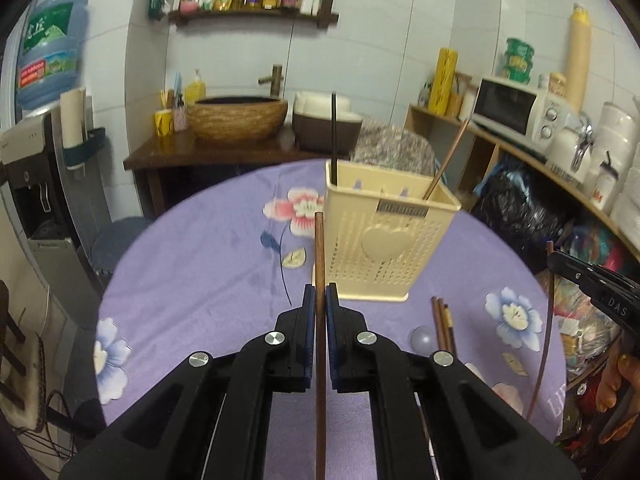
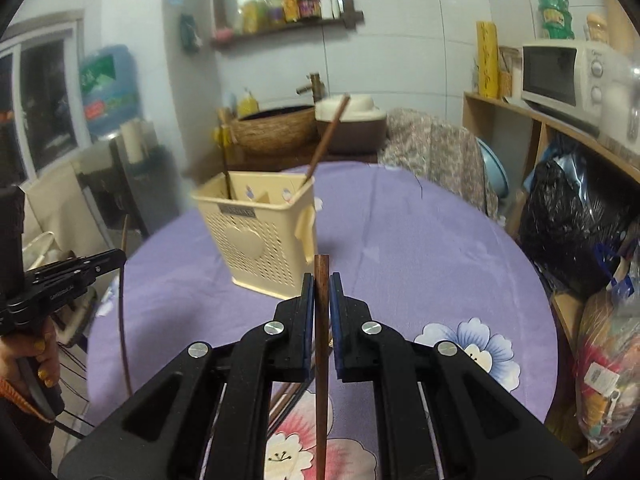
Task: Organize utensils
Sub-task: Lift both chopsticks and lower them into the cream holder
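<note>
A cream perforated utensil holder [image 1: 384,236] stands on the purple flowered tablecloth [image 1: 200,280]; it also shows in the right wrist view [image 2: 260,236]. A black chopstick [image 1: 333,136] and a brown chopstick [image 1: 448,156] stand in it. My left gripper [image 1: 320,300] is shut on a brown chopstick [image 1: 319,248], held upright just left of the holder. My right gripper [image 2: 321,292] is shut on a brown chopstick [image 2: 321,280], right of and nearer than the holder. Loose brown chopsticks [image 1: 442,324] lie on the cloth.
A small pale ball [image 1: 422,338] lies by the loose chopsticks. A shelf with a microwave [image 1: 516,108] and stacked goods runs along the right. A sink counter with a woven basin [image 1: 236,118] stands behind the table. A water dispenser [image 1: 44,184] stands at the left.
</note>
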`<act>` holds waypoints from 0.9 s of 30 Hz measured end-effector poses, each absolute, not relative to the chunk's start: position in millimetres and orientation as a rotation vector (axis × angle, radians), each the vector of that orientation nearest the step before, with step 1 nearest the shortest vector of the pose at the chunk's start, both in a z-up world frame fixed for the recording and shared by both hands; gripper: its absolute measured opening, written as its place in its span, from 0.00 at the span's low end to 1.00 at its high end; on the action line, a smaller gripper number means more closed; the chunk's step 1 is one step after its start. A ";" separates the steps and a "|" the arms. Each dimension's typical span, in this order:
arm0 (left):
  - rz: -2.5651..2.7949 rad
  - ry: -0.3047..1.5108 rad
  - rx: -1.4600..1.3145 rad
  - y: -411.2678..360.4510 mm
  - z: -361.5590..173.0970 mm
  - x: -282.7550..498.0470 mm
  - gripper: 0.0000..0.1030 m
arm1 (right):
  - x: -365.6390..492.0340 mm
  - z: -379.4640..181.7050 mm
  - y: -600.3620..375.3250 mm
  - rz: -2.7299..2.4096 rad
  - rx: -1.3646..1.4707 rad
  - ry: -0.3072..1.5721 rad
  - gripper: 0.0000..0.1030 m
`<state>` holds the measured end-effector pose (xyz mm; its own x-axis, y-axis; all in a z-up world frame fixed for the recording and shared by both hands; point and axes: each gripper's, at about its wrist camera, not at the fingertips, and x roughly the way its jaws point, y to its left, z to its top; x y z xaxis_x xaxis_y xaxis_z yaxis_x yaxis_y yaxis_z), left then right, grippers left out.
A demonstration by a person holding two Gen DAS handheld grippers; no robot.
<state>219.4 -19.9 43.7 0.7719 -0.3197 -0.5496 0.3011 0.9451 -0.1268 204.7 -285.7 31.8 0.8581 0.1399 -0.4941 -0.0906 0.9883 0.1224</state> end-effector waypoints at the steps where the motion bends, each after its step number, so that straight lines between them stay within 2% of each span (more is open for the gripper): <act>1: -0.345 0.587 -0.035 -17.4 49.7 215.6 0.06 | 198.2 39.4 -286.9 0.137 0.103 0.511 0.08; 27: -0.386 0.538 -0.035 -9.3 77.7 216.0 0.06 | 184.1 83.0 -277.5 0.167 0.040 0.429 0.08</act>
<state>216.0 -9.3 77.7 0.7885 -0.3676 -0.4931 0.3493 0.9275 -0.1330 184.1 -277.5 83.0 0.8960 0.1697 -0.4103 -0.1528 0.9855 0.0741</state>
